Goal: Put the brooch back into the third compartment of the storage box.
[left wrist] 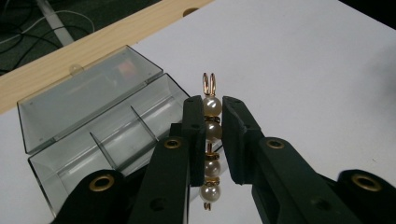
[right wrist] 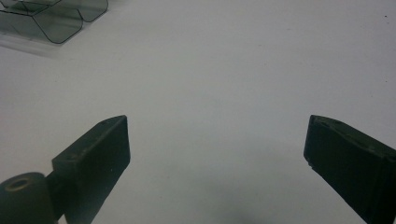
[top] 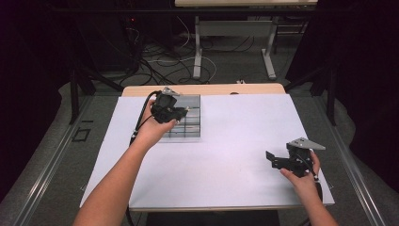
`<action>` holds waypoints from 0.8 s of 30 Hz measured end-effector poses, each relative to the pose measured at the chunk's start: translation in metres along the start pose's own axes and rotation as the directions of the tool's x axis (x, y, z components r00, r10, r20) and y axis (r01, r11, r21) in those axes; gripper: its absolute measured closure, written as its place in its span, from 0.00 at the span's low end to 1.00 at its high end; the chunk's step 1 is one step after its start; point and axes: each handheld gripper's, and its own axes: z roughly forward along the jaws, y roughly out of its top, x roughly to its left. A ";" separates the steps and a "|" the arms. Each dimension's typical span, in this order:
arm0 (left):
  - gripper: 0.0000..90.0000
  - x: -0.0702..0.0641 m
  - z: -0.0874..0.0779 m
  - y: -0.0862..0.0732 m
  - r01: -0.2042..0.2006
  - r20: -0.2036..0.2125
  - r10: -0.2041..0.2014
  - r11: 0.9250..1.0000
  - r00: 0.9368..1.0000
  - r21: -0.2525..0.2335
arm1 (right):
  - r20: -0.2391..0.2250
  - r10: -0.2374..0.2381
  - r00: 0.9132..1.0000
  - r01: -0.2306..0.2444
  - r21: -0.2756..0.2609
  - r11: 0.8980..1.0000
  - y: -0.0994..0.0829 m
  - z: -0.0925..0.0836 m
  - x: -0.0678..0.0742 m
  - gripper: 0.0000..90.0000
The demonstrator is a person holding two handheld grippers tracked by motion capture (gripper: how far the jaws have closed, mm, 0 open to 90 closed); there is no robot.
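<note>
Left gripper view shows your left tool (left wrist: pixel 212 140) clamped on the pearl string (left wrist: pixel 211 140), lifted above the clear box (left wrist: pixel 93 126), likely so it clears the dividers. Your right tool (right wrist: pixel 215 154) rests spread apart over the surface (right wrist: pixel 224 70).

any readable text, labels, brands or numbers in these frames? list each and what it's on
None readable.
Clear box: no label; a small reddish patch shows at its lid, too blurred to tell what it is.
Pearl string in the left gripper: no markings.
Right gripper and white sheet: no print visible.
</note>
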 end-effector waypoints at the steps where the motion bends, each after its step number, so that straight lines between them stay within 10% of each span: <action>1: 0.89 0.001 0.001 0.002 0.007 0.001 -0.007 1.000 1.000 -0.008 | 0.000 0.000 1.000 0.000 0.000 1.000 0.000 0.000 0.000 0.08; 24: 0.89 0.009 0.019 0.022 0.003 -0.007 -0.003 0.999 1.000 -0.037 | 0.003 0.001 1.000 -0.001 0.001 1.000 0.000 0.000 -0.002 0.08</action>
